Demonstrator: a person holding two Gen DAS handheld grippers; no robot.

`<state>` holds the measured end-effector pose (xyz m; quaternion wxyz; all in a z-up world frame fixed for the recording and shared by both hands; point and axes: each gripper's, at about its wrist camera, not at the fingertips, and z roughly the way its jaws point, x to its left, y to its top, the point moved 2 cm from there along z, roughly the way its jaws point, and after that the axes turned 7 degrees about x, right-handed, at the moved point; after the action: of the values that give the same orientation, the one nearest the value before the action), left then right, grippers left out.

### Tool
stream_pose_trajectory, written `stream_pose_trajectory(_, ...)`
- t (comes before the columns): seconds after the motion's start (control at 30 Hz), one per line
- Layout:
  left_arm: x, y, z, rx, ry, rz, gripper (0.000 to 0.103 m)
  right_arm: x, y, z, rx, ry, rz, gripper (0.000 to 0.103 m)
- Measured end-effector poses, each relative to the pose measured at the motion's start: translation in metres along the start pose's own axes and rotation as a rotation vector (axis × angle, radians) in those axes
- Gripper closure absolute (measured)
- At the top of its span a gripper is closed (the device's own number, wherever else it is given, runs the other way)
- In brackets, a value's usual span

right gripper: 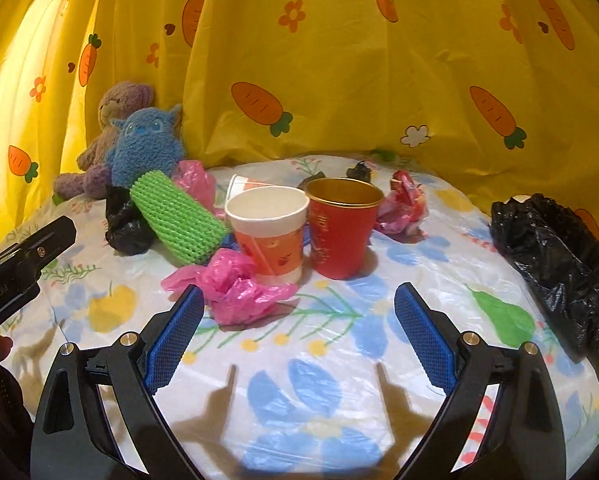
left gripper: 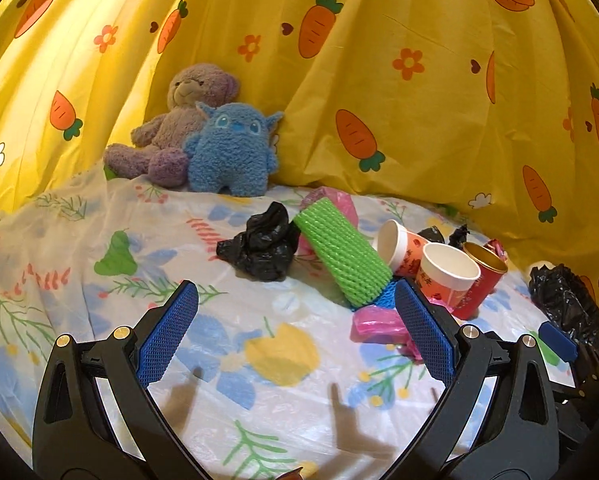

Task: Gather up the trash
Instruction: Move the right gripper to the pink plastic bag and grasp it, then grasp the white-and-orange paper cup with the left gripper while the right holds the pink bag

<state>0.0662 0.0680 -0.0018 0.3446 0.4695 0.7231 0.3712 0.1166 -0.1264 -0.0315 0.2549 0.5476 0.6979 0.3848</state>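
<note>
On a table under a clear-plastic-covered floral cloth [left gripper: 259, 360], the left wrist view shows the left gripper [left gripper: 295, 292] spread wide, holding nothing, over bare cloth near the front edge. Ahead lie a crumpled black bag [left gripper: 261, 246], a green foam net sleeve [left gripper: 341, 258], a tipped paper cup [left gripper: 399, 246] and, toward the back edge, two plush toys [left gripper: 211, 144]. From the right wrist view, the right gripper [right gripper: 299, 300] is equally wide and empty. Here an upright paper cup [right gripper: 269, 232] touches a red cup [right gripper: 341, 228]; pink plastic [right gripper: 235, 288] lies just before them. A black trash bag [right gripper: 555, 260] sits at the right edge. Yellow carrot-print fabric [right gripper: 339, 60] encloses everything.
</note>
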Motion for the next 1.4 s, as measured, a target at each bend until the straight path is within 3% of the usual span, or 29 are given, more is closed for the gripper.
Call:
stream_pose_trajectory(0.3, 0.018, 0.0, 0.007, 0.001, -0.012, -0.044, 0.006, 0.029, 0.018, 0.041, 0.092, 0.015, -0.032, 0.016)
stream_pose_trajectory(0.37, 0.02, 0.0, 0.009, 0.009, -0.018, -0.052, 0.006, 0.032, 0.019, 0.049, 0.114, 0.011, -0.036, 0.025)
stream_pose_trajectory(0.5, 0.018, -0.001, 0.01, 0.012, -0.027, -0.039, 0.006, 0.032, 0.019, 0.06, 0.168, 0.029, -0.029, 0.032)
stream_pose_trajectory(0.7, 0.016, -0.002, 0.011, 0.02, -0.041, -0.029, 0.006, 0.033, 0.017, 0.07, 0.234, 0.063, -0.034, 0.055)
stream_pose_trajectory(0.87, 0.016, 0.0, 0.009, 0.015, -0.054, -0.026, 0.006, 0.036, 0.015, 0.066, 0.222, 0.075, -0.054, 0.07)
stream_pose_trajectory(1.13, 0.001, -0.003, 0.007, 0.014, -0.09, 0.022, 0.006, 0.013, 0.004, 0.037, 0.146, 0.081, -0.016, 0.072)
stream_pose_trajectory(1.4, -0.045, 0.002, 0.012, 0.029, -0.173, 0.112, 0.006, -0.037, -0.004, -0.007, 0.032, 0.007, 0.07, 0.072)
